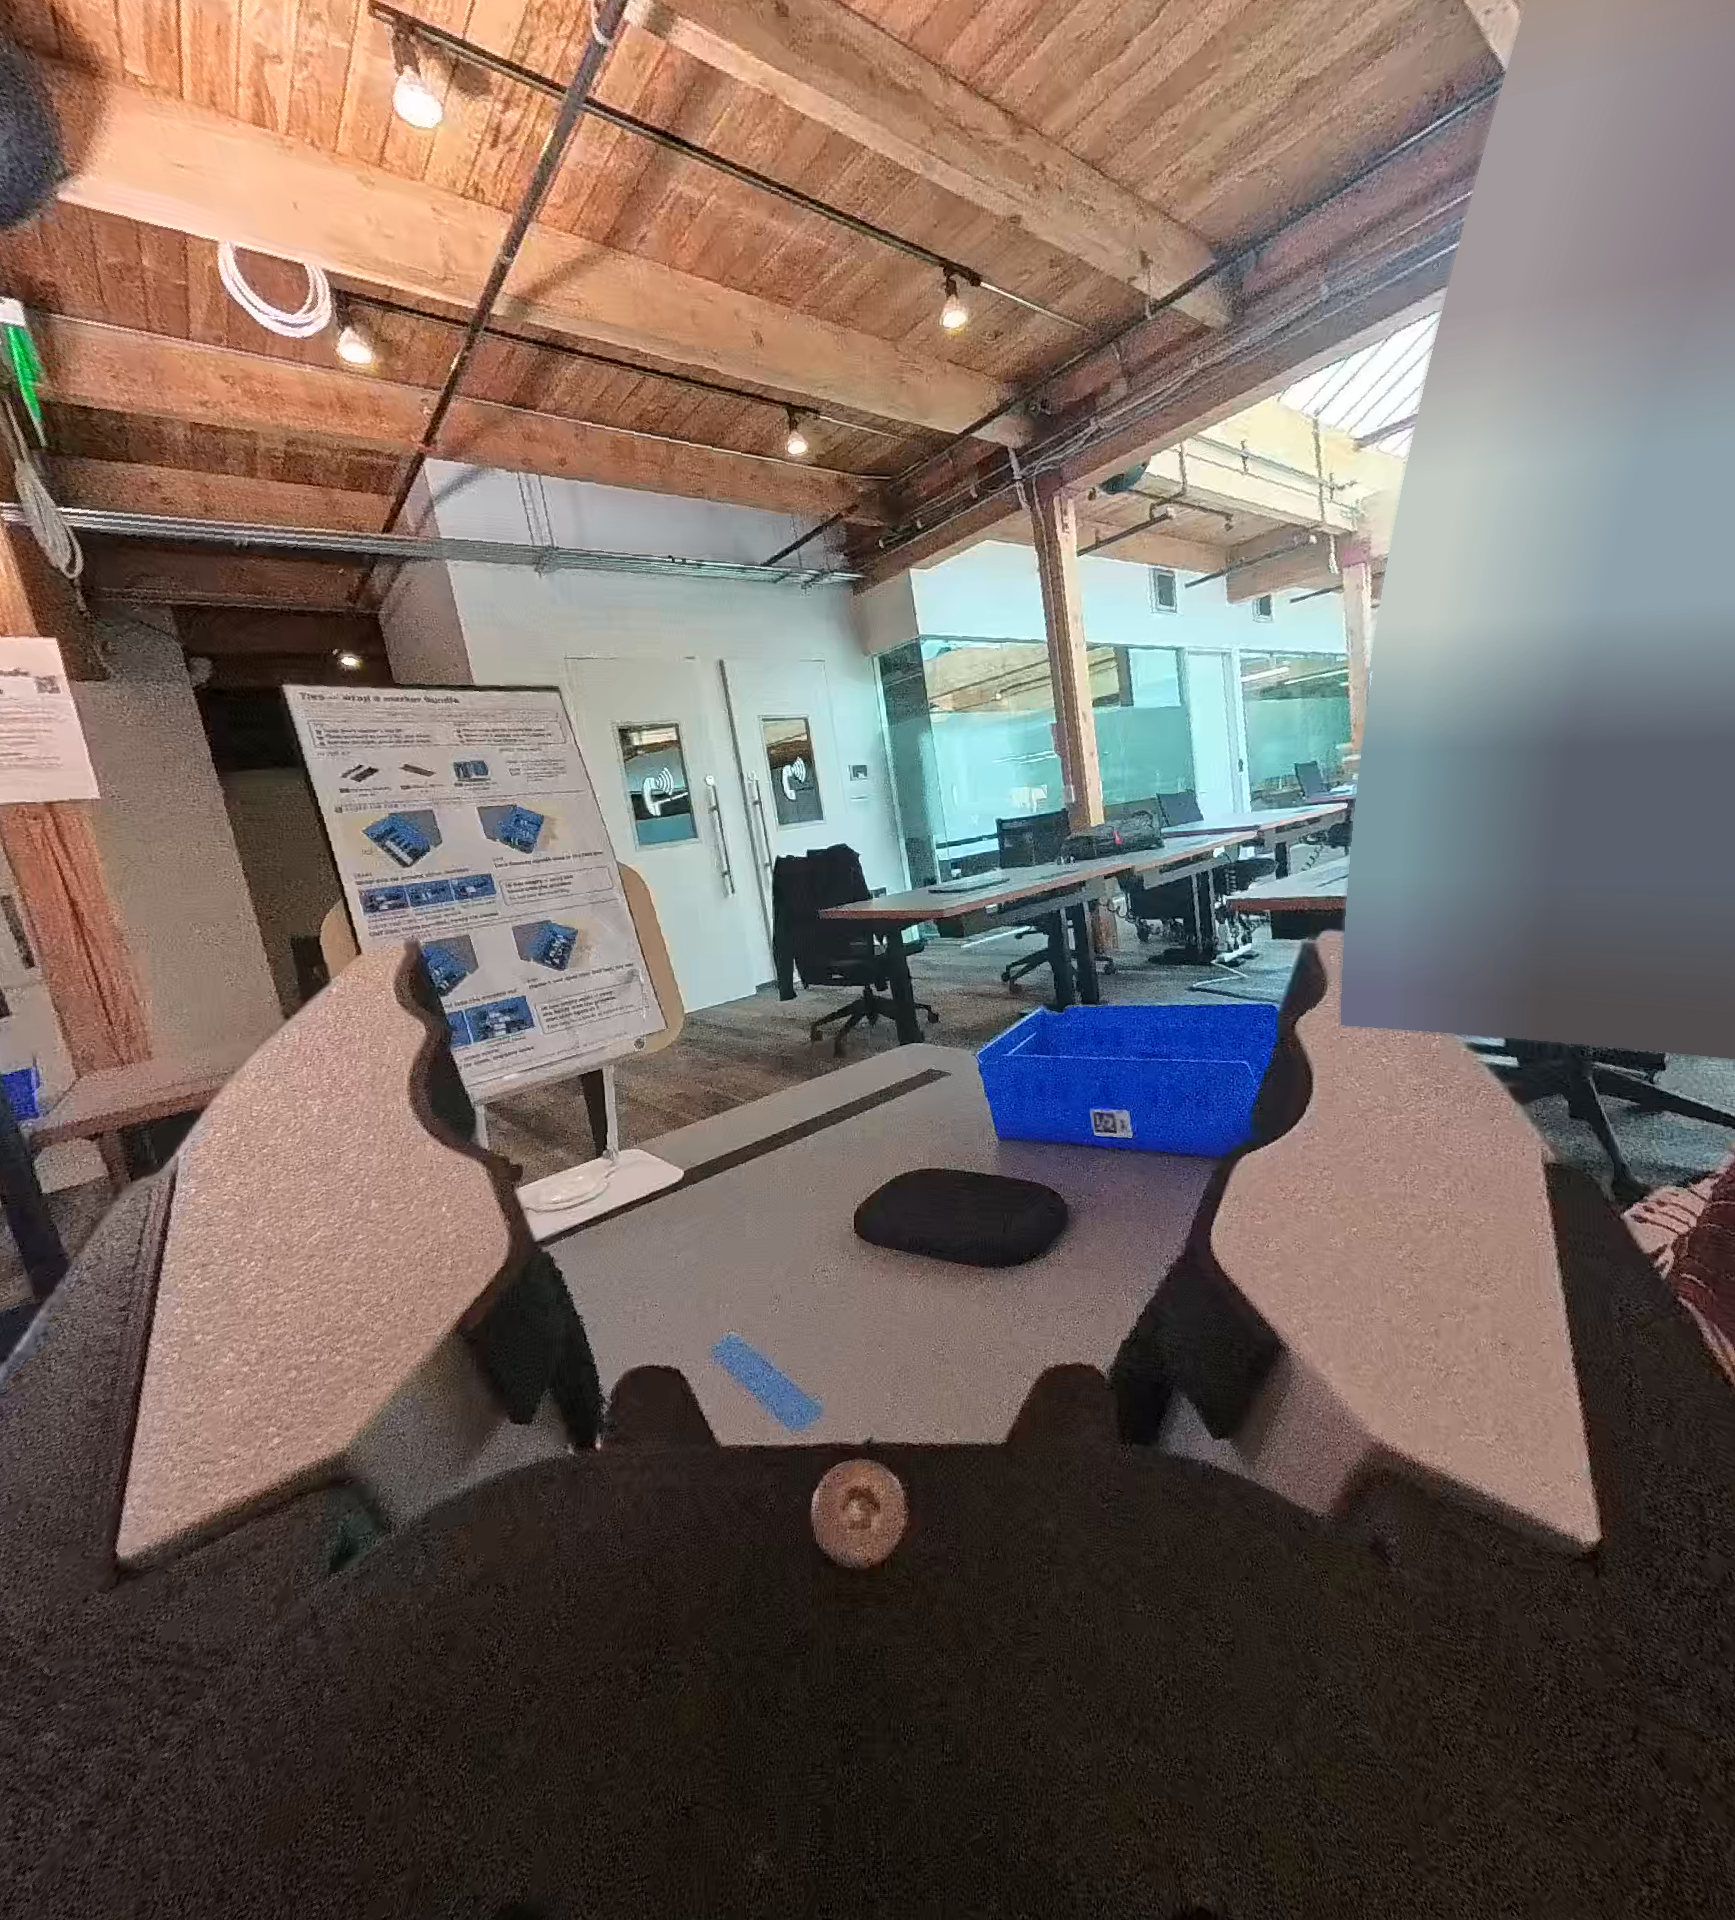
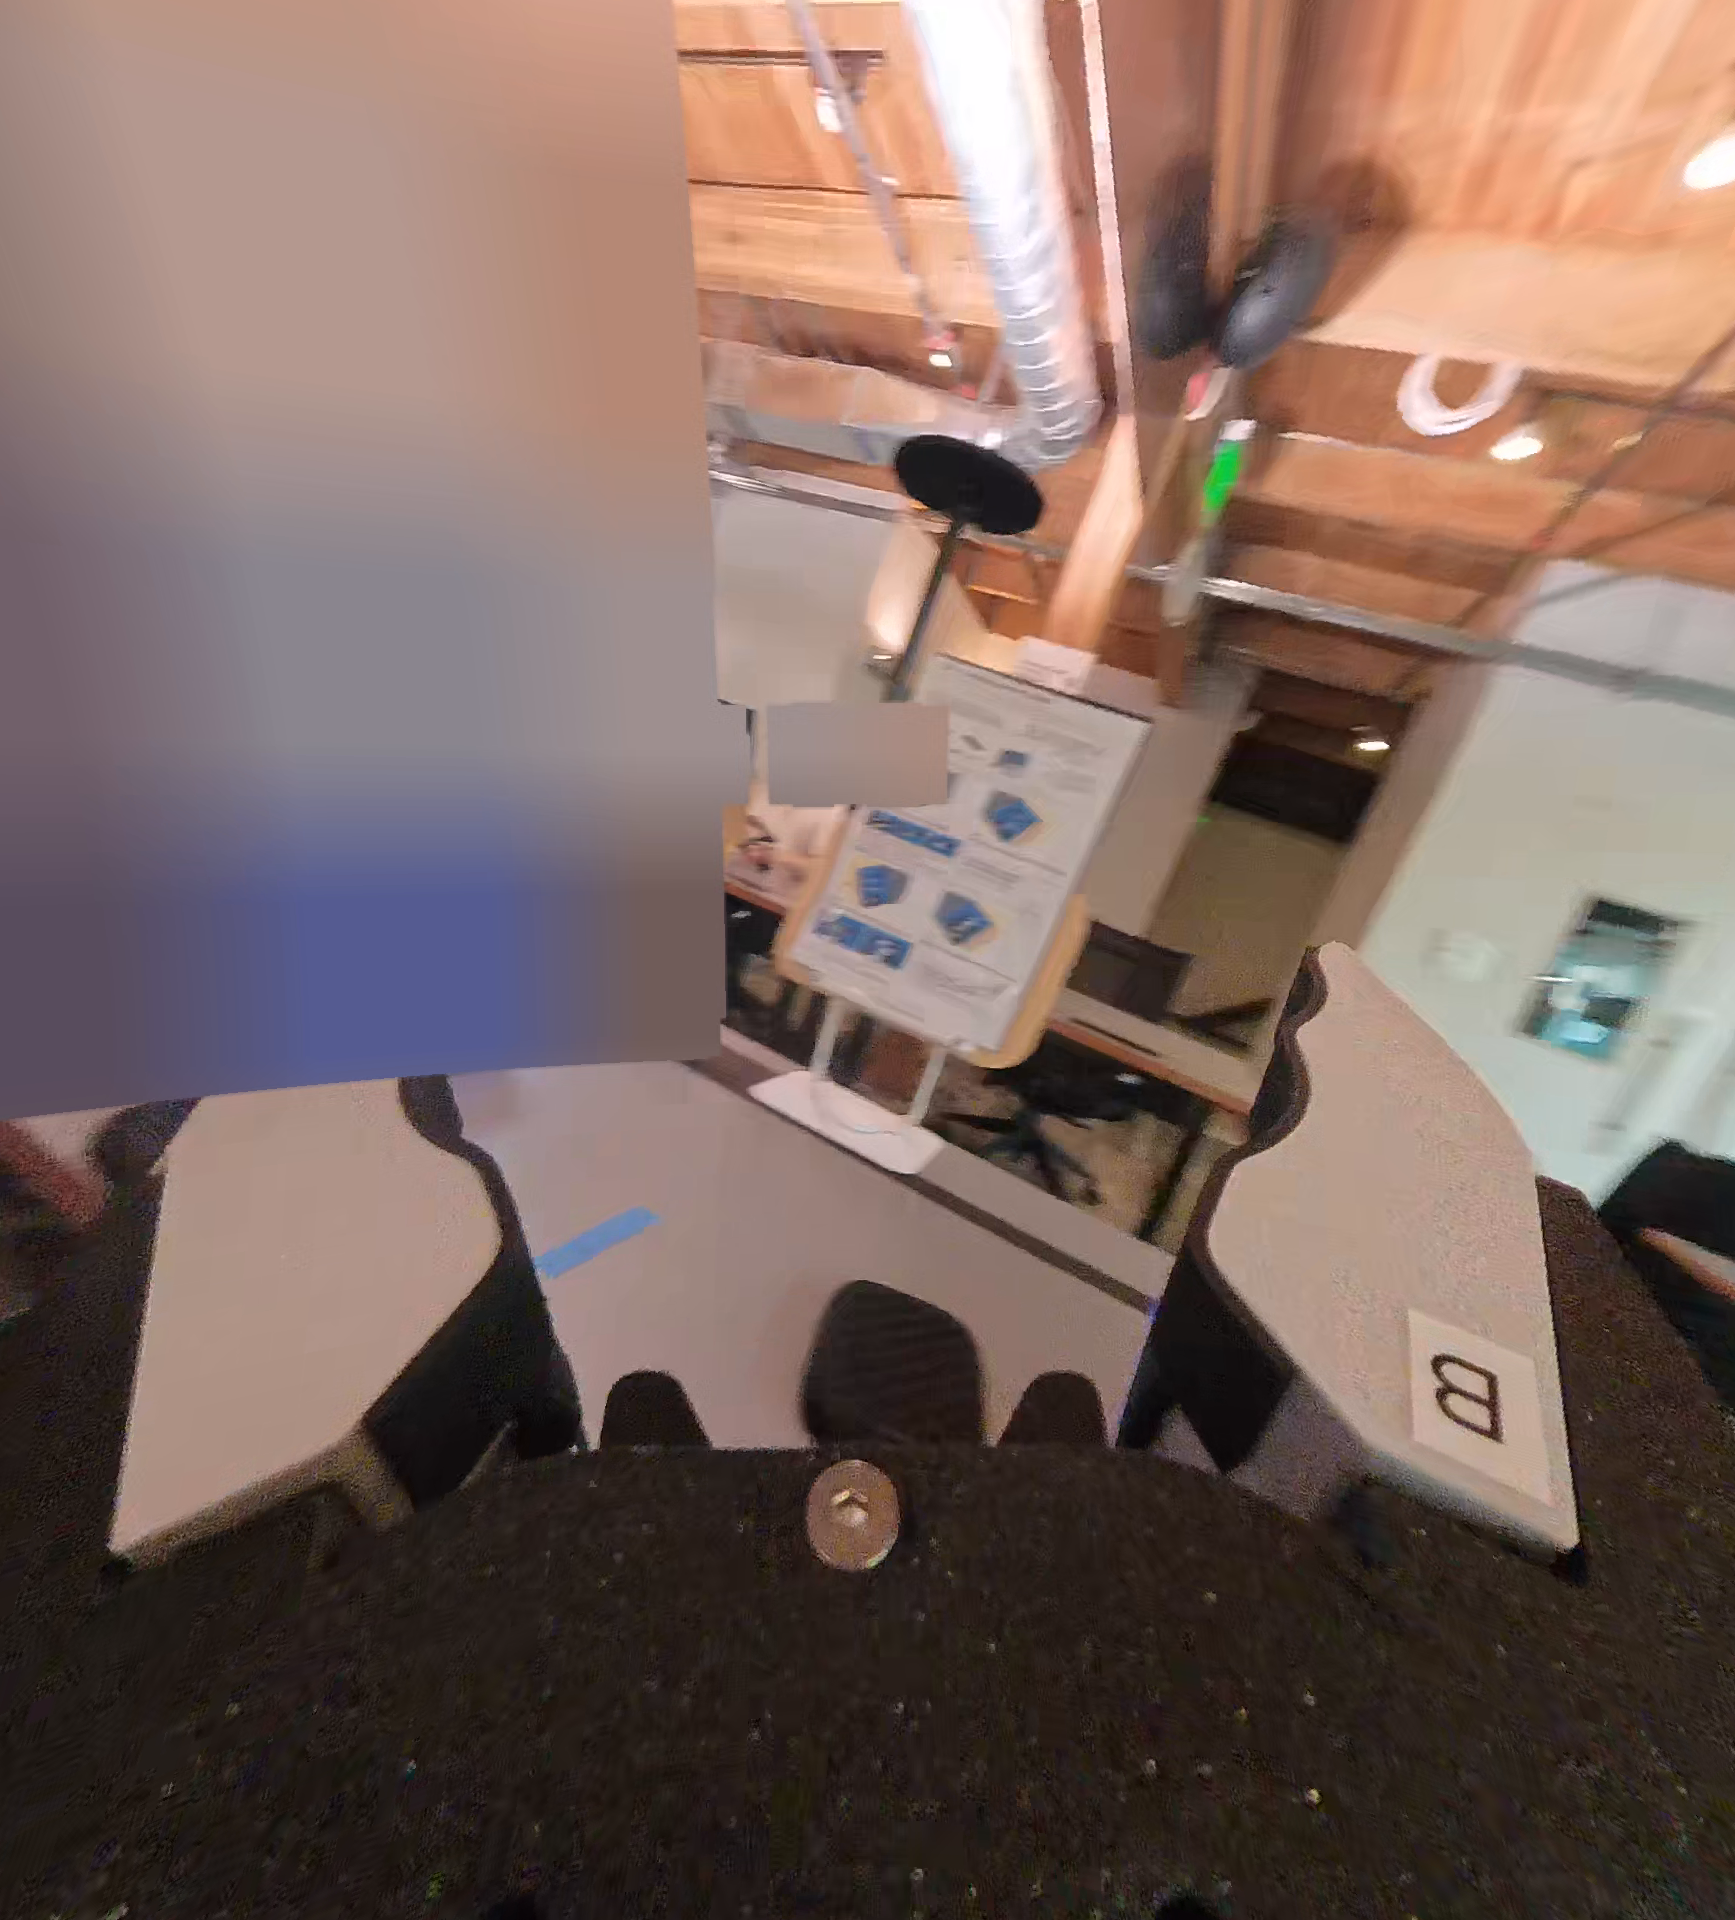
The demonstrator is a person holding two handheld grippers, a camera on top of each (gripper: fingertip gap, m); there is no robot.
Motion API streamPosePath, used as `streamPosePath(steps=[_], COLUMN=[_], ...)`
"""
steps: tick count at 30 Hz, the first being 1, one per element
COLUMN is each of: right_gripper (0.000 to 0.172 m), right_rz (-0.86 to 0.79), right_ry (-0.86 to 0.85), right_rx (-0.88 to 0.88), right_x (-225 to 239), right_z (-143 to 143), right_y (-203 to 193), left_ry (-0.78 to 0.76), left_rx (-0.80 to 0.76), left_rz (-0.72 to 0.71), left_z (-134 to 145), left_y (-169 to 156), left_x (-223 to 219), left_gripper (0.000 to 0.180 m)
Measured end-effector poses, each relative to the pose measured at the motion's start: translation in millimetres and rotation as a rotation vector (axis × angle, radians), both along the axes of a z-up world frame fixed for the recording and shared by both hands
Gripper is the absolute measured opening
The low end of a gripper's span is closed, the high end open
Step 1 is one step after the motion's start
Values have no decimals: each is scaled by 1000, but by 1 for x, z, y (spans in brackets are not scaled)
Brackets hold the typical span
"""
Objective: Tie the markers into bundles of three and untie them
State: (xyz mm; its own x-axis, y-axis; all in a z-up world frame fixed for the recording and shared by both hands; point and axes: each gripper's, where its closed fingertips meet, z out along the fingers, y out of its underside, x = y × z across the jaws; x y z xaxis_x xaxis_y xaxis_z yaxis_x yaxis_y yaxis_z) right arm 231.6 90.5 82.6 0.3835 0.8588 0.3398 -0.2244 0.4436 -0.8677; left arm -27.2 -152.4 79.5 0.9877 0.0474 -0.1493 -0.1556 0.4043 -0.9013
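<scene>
Both tongs gape wide with nothing between their fingers: the left gripper (image 1: 863, 977) and the right gripper (image 2: 863, 1039) hang above the grey tabletop (image 1: 842, 1320). No markers can be made out; the blue plastic bin (image 1: 1123, 1075) at the far right corner hides its inside. A black oval pouch (image 1: 959, 1218) lies mid-table, a blue tape strip (image 1: 767, 1380) nearer. A printed instruction board on a white stand (image 1: 489, 873) stands at the far left edge. A lettered white sticker (image 2: 1460, 1392) sits on the right finger. The right view is blurred.

Grey scalloped jaws, black speckled gripper bodies, silver centre screw (image 1: 859, 1511), lettered sticker (image 2: 1465, 1397)
</scene>
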Motion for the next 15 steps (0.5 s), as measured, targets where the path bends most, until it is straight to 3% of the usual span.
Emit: streamPosePath(steps=[3, 5, 15], right_gripper=[147, 147, 147], right_rz=[-386, -508, -578], right_ry=[111, 156, 128], right_rx=[98, 129, 174], right_x=[28, 40, 47], right_z=[29, 43, 52], right_y=[23, 26, 16], left_ry=[10, 0, -13], left_rx=[-8, -12, -10], left_rz=[4, 9, 47], left_z=[1, 1, 1], left_y=[2, 5, 3], left_x=[4, 2, -5], left_gripper=[145, 145, 145])
